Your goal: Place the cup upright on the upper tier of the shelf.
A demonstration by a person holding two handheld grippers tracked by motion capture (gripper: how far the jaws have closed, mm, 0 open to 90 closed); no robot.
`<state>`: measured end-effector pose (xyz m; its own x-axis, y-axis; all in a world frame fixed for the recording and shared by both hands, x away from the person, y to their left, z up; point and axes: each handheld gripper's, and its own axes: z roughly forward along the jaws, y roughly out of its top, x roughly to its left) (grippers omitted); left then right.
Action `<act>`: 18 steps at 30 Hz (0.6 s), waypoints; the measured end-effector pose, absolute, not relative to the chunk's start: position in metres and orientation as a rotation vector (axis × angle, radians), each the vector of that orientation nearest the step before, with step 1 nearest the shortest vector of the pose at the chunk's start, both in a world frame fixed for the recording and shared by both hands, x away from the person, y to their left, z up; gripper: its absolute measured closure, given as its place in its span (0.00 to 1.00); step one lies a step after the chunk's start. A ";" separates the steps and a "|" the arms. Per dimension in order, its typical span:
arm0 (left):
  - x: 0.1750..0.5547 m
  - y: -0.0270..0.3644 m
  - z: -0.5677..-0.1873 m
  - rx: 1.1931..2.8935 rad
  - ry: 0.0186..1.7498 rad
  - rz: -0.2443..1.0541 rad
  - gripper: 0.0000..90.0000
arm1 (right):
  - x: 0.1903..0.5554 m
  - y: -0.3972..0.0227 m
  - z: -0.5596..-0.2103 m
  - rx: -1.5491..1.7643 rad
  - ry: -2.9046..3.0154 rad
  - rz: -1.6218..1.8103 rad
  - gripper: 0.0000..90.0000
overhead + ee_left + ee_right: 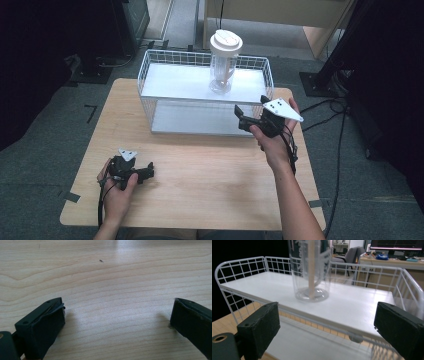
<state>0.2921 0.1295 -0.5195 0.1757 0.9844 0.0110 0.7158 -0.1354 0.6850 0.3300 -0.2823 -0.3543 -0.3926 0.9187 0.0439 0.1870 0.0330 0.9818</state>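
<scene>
The clear plastic tumbler with white lid (224, 62) stands upright on the white wire rack's upper shelf (175, 80). Right claw (250, 117), released, faces it nearby; approach judged underway. Left claw (142, 173) rests released on the pale wooden surface (200, 170). Next: advance, straddle tumbler.

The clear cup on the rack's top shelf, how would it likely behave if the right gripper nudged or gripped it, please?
The cup is tall with a narrow base and a wide white lid, so a high nudge would probably tip it. It looks empty, so likely light. Its smooth clear wall may slip between the pads.

The table (200, 170) is looking like smooth, pale wood. The rack (242, 265) is showing white wire. The cup (312, 272) is looking clear and shiny.
</scene>
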 end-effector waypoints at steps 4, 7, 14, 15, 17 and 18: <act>0.292 0.130 -0.519 1.919 1.595 0.646 0.00 | 0.320 -0.296 -0.366 1.165 1.648 1.404 0.07; 0.292 0.130 -0.519 1.919 1.595 0.645 0.00 | 0.312 -0.306 -0.375 1.197 1.639 1.390 0.07; 0.292 0.130 -0.520 1.917 1.596 0.645 0.00 | 0.294 -0.329 -0.397 1.265 1.624 1.351 0.07; 0.292 0.129 -0.519 1.917 1.596 0.645 0.00 | 0.291 -0.332 -0.401 1.270 1.623 1.339 0.07; 0.292 0.129 -0.520 1.916 1.596 0.646 0.00 | 0.286 -0.338 -0.407 1.286 1.620 1.327 0.07; 0.292 0.129 -0.519 1.917 1.596 0.644 0.00 | 0.283 -0.341 -0.411 1.295 1.620 1.321 0.07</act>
